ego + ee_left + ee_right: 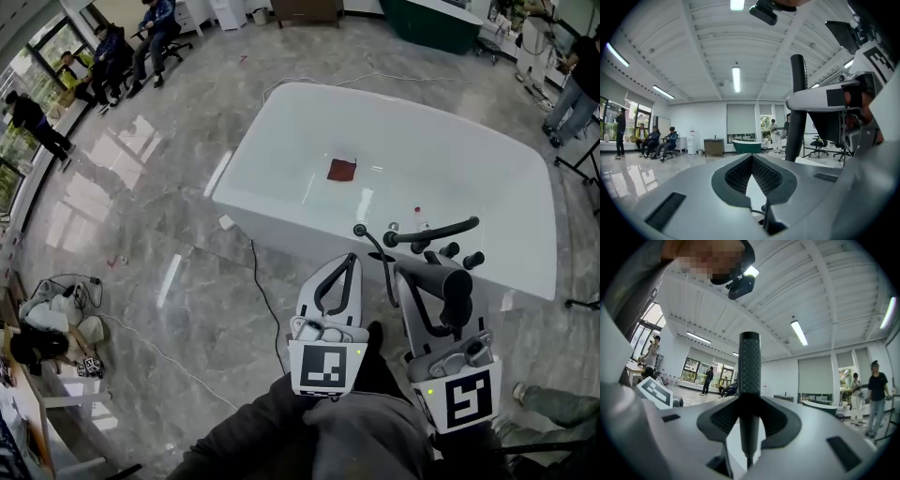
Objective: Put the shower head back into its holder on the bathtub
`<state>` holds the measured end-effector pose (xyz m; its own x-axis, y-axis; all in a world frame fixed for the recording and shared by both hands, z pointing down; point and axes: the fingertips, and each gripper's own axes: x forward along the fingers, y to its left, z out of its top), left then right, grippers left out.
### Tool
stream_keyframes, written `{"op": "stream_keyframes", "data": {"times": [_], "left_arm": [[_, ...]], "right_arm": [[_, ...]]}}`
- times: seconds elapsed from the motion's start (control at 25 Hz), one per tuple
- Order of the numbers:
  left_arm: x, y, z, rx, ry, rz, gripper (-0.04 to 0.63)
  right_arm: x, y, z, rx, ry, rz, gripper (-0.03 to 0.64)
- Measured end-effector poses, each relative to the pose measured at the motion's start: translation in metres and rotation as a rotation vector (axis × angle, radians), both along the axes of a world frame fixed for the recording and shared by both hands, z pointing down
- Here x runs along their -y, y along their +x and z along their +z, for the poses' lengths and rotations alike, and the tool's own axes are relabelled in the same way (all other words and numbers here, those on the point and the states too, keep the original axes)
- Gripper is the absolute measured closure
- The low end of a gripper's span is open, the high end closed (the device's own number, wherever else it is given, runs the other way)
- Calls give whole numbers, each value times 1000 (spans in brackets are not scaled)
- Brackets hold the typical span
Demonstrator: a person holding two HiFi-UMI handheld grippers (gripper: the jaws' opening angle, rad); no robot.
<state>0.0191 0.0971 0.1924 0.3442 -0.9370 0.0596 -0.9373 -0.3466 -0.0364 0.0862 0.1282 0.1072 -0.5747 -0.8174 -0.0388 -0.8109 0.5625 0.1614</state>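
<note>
Clamped in right claw [750, 401]: shower head [750, 366] (dark handle upright between jaws); pressed together, empty, left claw [751, 158] just beside; ahead of both, bathtub [300, 230].

Polished grey marble floor [169, 169], glossy with window reflections. Standing on it, a white bathtub [300, 236]; inside, on the tub's bottom, a dark red square patch [342, 170]. Just beside the tub's near-left corner, a small white piece [226, 222]. Trailing away from the tub wall, a black cable [265, 300]; farther left, a thin white cable [159, 354]. At the far end, a dark green tub [431, 26]
</note>
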Motion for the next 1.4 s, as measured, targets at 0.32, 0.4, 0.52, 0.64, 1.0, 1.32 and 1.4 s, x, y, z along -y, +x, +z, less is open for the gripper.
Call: {"op": "stream_keyframes", "data": {"times": [0.32,0.4,0.52,0.64,1.0,1.32,1.4], "left_arm": [[57,15,17,42,-51,-56,592],[68,14,18,50,-51,-85,592],[77,11,16,66,-55,-127,592],[88,5,17,83,-54,-148,592],[140,-8,26,66,-53,-120,592],[174,-23,13,15,-26,-39,592],[179,-27,8,6,-10,-29,592]], "right_arm": [[58,24,17,23,-43,-51,474],[67,24,21,32,-52,-77,474],[78,25,23,40,-56,-114,476],[91,20,22,47,-58,-143,474],[134,-4,24,23,-58,-152,476],[158,-38,-11,21,-10,-124,474],[159,-45,-21,25,-7,-121,476]]}}
